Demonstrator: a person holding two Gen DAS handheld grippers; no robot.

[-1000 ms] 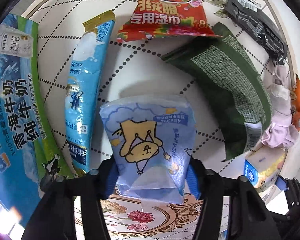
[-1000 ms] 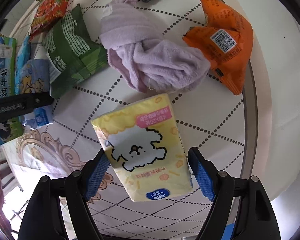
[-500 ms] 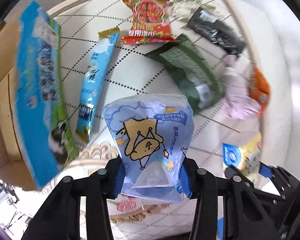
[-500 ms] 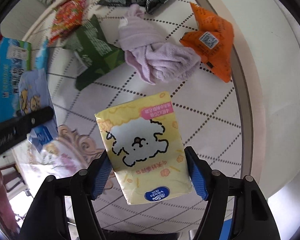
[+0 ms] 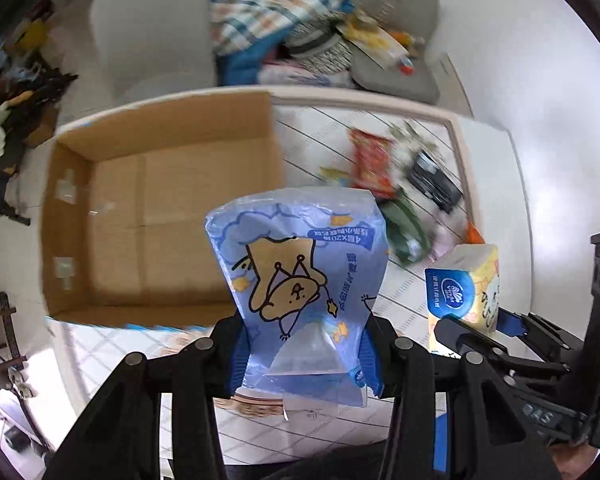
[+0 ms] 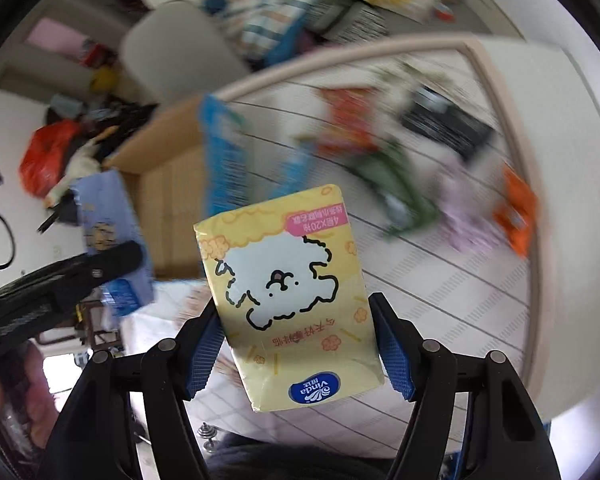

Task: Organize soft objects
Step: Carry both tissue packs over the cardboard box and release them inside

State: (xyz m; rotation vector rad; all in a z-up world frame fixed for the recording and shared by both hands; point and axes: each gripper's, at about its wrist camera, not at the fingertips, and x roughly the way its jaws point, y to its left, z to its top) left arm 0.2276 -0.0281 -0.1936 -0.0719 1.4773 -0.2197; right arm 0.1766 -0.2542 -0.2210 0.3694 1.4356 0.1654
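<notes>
Left wrist view shows, as the largest thing, a white table [image 5: 496,184] with a raised pale rim, and at its far left part an open cardboard box [image 5: 160,216] with a bare brown bottom. Behind the table stand a grey chair [image 5: 152,28] and a heap of checked cloth [image 5: 260,8]. On the right half of the table lie blurred snack bags: a red one [image 5: 370,164], a black one [image 5: 436,180] and a dark green one [image 5: 406,228].

Nearer to the camera, the left gripper [image 5: 302,356] is clenched on a blue tissue pack [image 5: 300,280] with a bear drawing; its blue pads press the lower sides, and the pack is pinched narrow there. The pack hangs in the air near the right wall of the box.

On the right, the right gripper [image 6: 300,354] grasps a yellow tissue pack [image 6: 288,288] with a white dog drawing, both pads on its sides, above the near part of the table. The jaws of both grippers have just been closing a little on their packs.
</notes>
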